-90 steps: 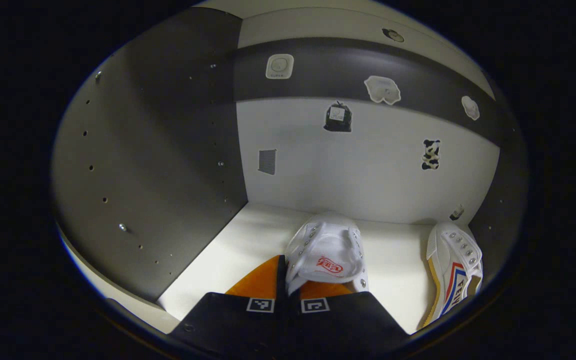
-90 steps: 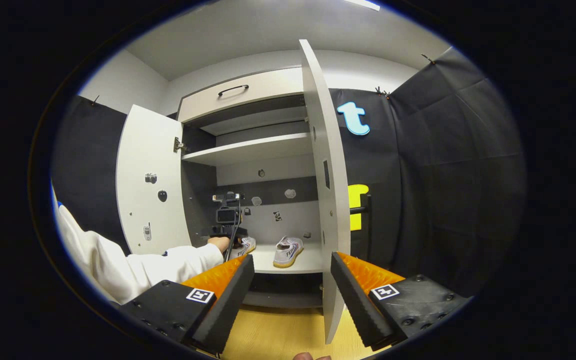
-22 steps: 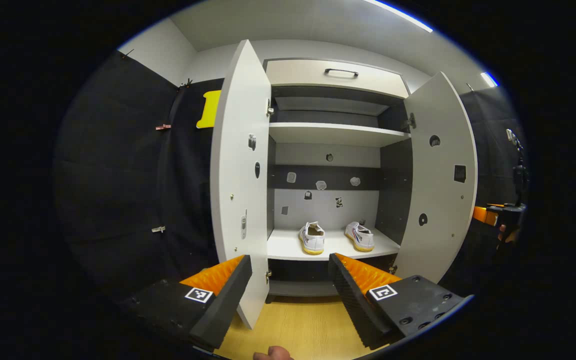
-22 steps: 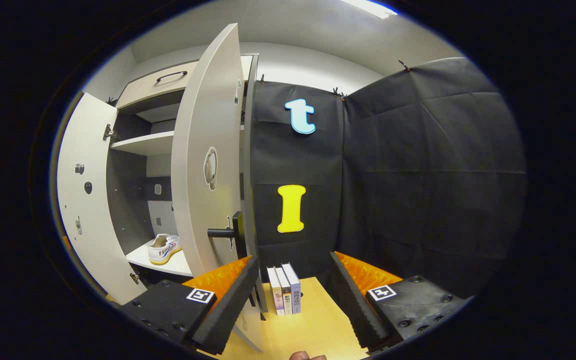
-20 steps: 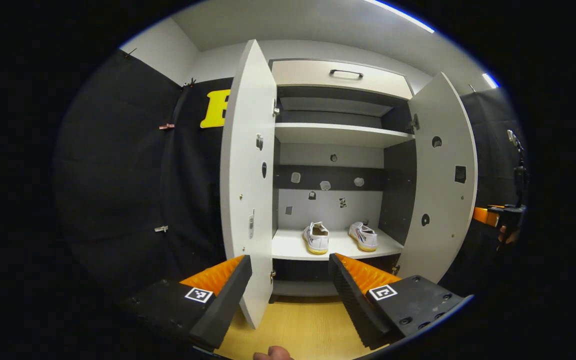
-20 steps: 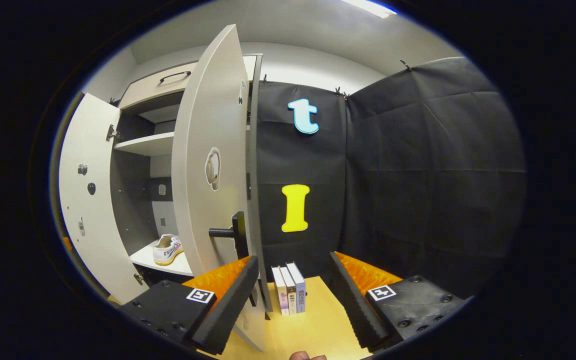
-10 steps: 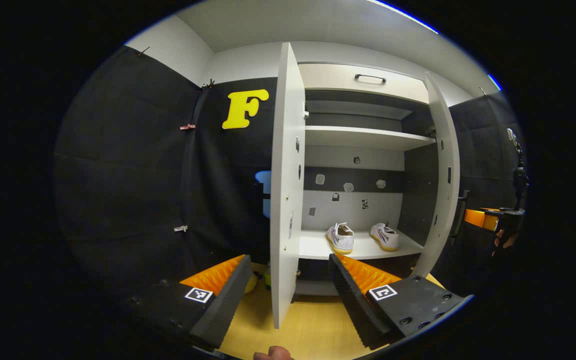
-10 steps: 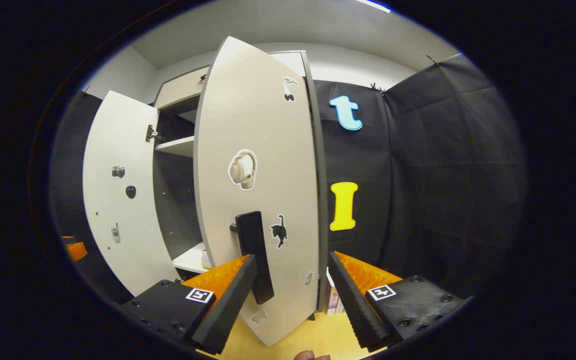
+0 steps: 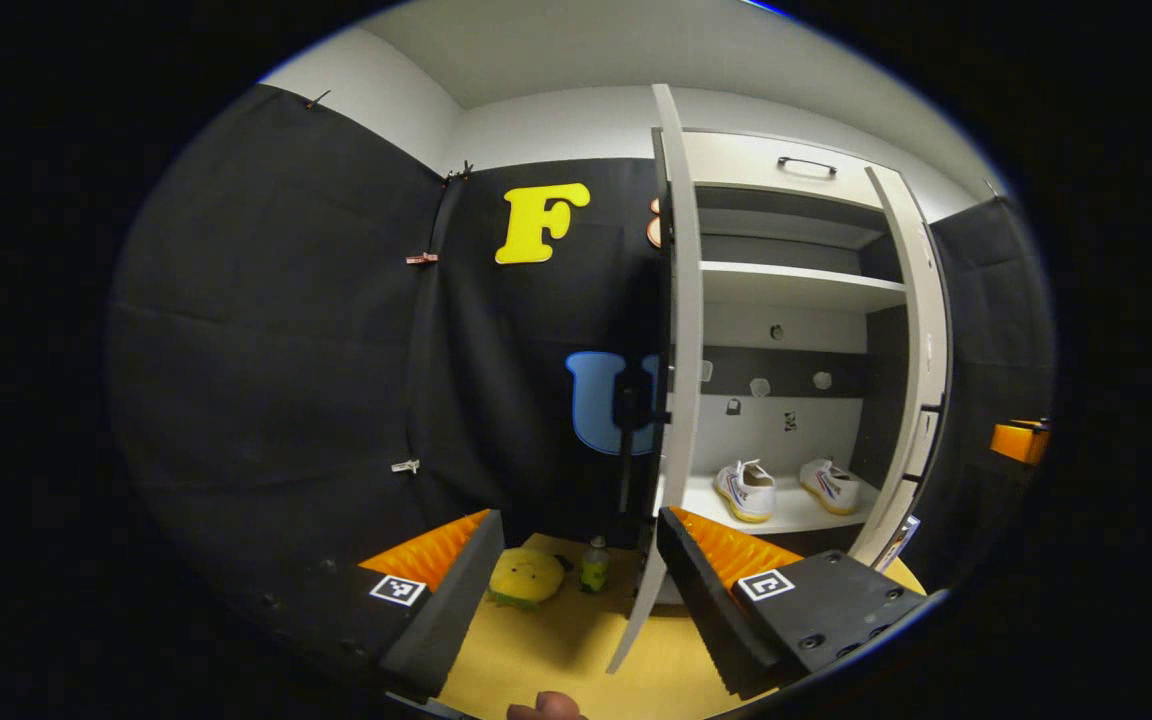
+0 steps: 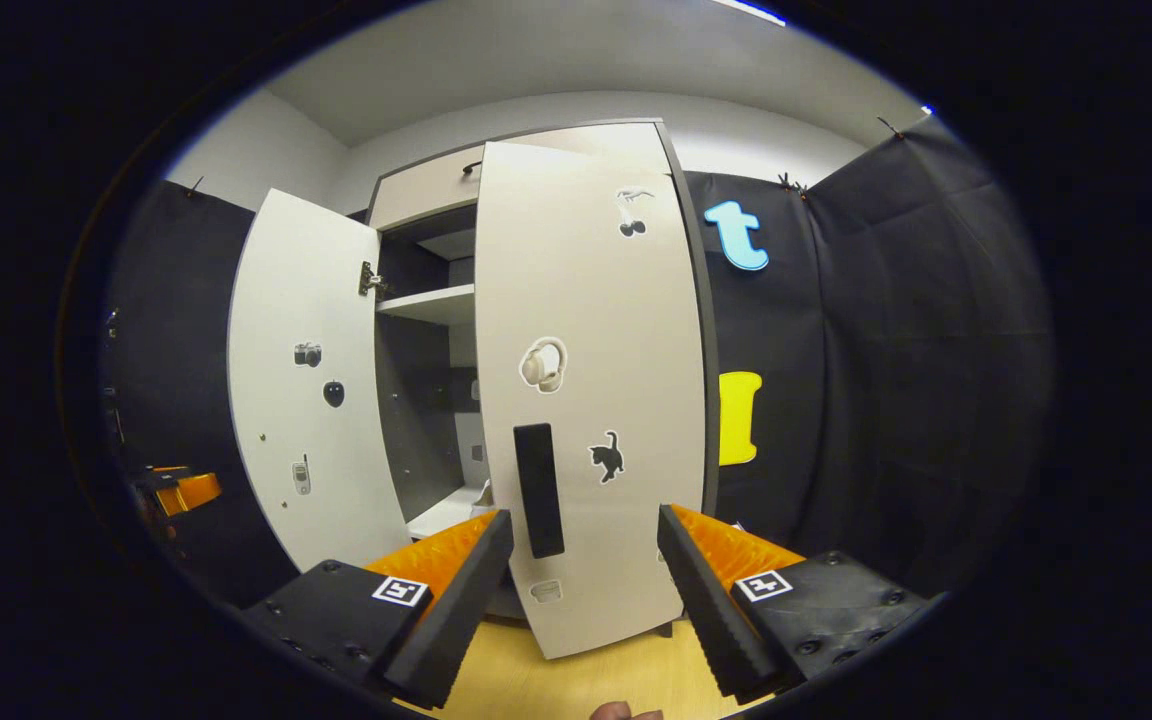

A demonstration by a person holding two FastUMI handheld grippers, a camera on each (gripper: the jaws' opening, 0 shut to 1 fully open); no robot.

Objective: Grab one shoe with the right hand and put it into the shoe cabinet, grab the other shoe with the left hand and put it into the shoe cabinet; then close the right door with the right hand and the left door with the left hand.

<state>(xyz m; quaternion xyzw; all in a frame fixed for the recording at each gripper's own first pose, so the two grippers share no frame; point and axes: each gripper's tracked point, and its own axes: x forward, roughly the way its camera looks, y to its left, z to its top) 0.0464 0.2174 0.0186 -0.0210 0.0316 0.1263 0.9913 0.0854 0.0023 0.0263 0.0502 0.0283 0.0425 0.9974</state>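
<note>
Left gripper view: left gripper (image 9: 576, 560) is hanging released, gripping nothing. Left door (image 9: 681, 350) is standing edge-on just above the right finger (image 9: 696, 580). Two shoes (image 9: 746, 490) are sitting in the cabinet (image 9: 796, 290), beyond that finger.

Right gripper view: right gripper (image 10: 584, 570) is hanging released, empty. Right door (image 10: 596, 400) is standing partly shut ahead, its handle (image 10: 538, 490) just above the left finger (image 10: 466, 580).
</note>
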